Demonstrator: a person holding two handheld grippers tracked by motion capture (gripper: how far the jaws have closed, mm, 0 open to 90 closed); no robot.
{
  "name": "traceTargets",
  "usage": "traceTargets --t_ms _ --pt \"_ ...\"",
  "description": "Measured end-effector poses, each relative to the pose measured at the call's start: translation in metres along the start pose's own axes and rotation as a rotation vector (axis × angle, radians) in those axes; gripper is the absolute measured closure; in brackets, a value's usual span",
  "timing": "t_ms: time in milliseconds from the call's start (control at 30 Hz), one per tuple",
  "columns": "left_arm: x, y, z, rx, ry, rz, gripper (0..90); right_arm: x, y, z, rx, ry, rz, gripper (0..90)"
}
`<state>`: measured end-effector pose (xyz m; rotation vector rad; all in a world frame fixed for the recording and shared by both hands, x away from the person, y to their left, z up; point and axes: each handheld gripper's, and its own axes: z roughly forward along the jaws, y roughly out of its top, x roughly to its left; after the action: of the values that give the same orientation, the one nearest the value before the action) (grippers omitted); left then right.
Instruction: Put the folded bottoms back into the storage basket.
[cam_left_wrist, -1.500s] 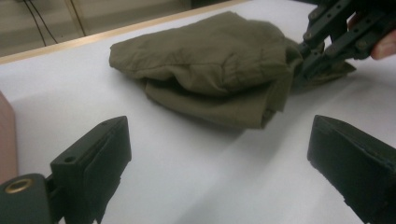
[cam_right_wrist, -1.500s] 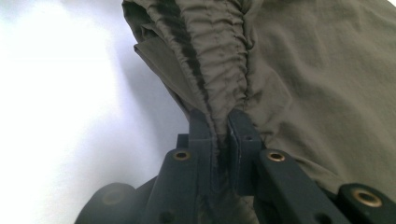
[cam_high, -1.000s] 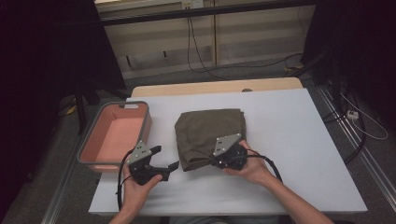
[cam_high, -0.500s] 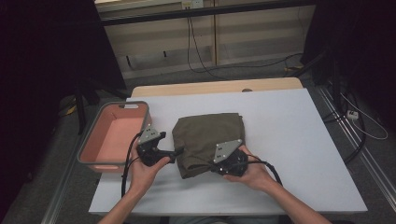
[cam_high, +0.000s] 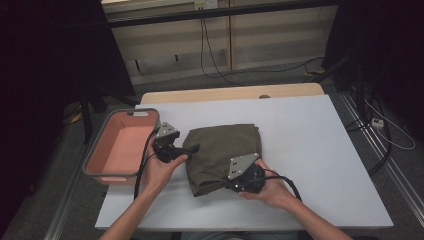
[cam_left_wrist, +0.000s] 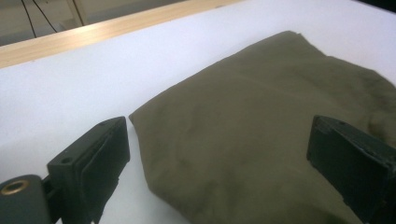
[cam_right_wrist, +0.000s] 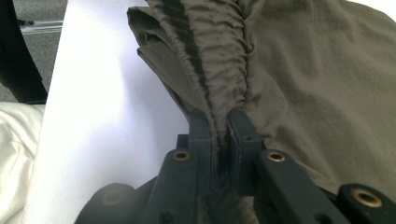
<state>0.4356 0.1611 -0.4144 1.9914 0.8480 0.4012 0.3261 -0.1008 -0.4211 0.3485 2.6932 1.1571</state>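
White and wide, the counter (cam_high: 310, 150) stands in a dim room, with cables lying on the floor behind it. On the counter lies 1 folded olive-green garment (cam_high: 225, 150), about in the middle, a little toward the person's side. Just beside the counter's left edge stands a pink bin (cam_high: 102, 167) with a grey rim.

The right gripper (cam_high: 231, 186) is at the near edge of the garment. In the right gripper view its 2 jaws are closed on a gathered, wrinkled hem of the cloth (cam_right_wrist: 219, 84), which comes out from between them and spreads away over the counter. The right hand (cam_high: 272, 192) holds this gripper low, near the counter.

The left gripper (cam_high: 192, 149) is at the left side of the garment, held by the left hand (cam_high: 160, 167). In the left gripper view its 2 jaws stand wide apart and hold nothing. The left edge of the garment (cam_left_wrist: 261, 140) lies between them, with 1 corner of the cloth just beside the left jaw, and the right jaw is over the cloth.
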Motion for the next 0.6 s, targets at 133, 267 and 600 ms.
traceTargets --t_ms 133,267,600 --pt "0.007 0.006 0.011 0.007 0.025 0.006 6.0 0.002 0.0 0.002 0.012 -0.004 -0.009 82.6" --pt "0.017 0.009 0.027 0.043 0.04 -0.006 7.7 0.002 0.0 0.002 0.014 -0.003 -0.009 82.5" --pt "0.042 0.008 0.065 0.082 0.053 -0.094 23.8 0.002 -0.001 0.002 0.008 0.003 -0.004 82.5"
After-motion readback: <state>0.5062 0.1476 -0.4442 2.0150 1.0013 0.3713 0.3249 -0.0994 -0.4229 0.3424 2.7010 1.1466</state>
